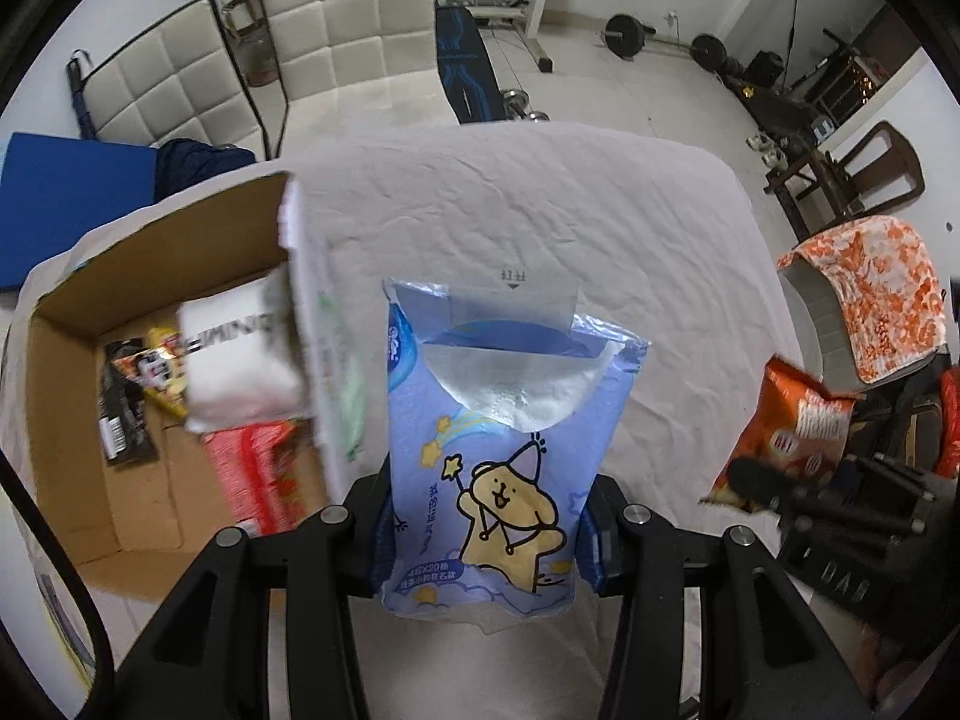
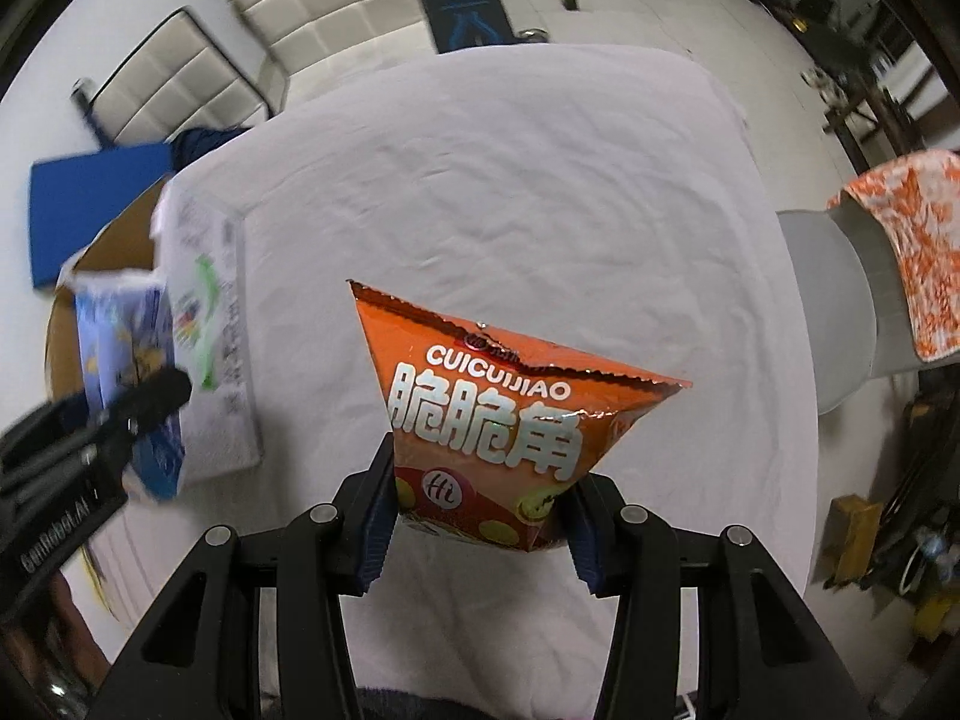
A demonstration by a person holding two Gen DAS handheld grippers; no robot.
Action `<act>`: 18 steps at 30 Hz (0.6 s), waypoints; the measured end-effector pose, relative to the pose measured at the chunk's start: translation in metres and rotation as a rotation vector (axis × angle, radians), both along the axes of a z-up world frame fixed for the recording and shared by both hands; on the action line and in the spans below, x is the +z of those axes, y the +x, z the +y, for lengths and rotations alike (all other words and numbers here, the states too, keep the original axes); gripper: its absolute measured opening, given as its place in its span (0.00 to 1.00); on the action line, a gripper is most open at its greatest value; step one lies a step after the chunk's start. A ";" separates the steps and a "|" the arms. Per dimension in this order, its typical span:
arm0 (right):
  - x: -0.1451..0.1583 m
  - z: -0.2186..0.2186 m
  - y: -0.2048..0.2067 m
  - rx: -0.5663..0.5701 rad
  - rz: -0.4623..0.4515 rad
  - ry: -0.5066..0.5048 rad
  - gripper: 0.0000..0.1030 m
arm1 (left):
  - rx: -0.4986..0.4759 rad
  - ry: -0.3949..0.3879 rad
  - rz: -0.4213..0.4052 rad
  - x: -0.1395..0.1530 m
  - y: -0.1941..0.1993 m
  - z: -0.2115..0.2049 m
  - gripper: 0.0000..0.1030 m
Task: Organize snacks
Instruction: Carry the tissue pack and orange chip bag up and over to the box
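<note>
My left gripper [image 1: 483, 531] is shut on a light-blue tissue pack [image 1: 504, 456] with a cartoon bear, held above the white-covered table [image 1: 540, 210]. Just left of it stands an open cardboard box [image 1: 78, 324] holding a white packet [image 1: 240, 360], a red packet [image 1: 258, 468] and a dark wrapper [image 1: 123, 408]. My right gripper [image 2: 480, 522] is shut on an orange chip bag [image 2: 498, 420] over the table [image 2: 510, 180]. The same chip bag [image 1: 786, 438] shows at the right in the left wrist view. The tissue pack [image 2: 129, 372] and box [image 2: 66, 348] appear blurred at the left of the right wrist view.
White padded chairs [image 1: 336, 18] stand behind the table, with a blue mat [image 1: 66, 198] at the left. A grey chair draped with an orange patterned towel [image 1: 882, 294] sits off the right edge. Weights and gym gear [image 1: 630, 36] fill the far floor.
</note>
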State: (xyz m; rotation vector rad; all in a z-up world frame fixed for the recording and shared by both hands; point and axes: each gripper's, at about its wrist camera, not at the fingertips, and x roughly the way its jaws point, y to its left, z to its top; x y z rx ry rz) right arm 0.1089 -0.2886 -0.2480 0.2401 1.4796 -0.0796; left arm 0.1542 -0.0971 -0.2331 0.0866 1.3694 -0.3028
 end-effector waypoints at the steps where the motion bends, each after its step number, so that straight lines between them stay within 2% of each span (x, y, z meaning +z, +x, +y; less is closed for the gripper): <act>1: 0.006 0.011 -0.003 0.016 -0.007 -0.002 0.49 | 0.006 -0.005 -0.009 0.006 -0.003 0.008 0.42; 11: 0.064 0.105 -0.017 0.182 -0.073 0.034 0.49 | 0.075 -0.030 -0.064 0.049 -0.029 0.088 0.42; 18: 0.080 0.177 -0.004 0.304 -0.108 0.080 0.49 | 0.166 -0.008 -0.108 0.067 -0.035 0.151 0.42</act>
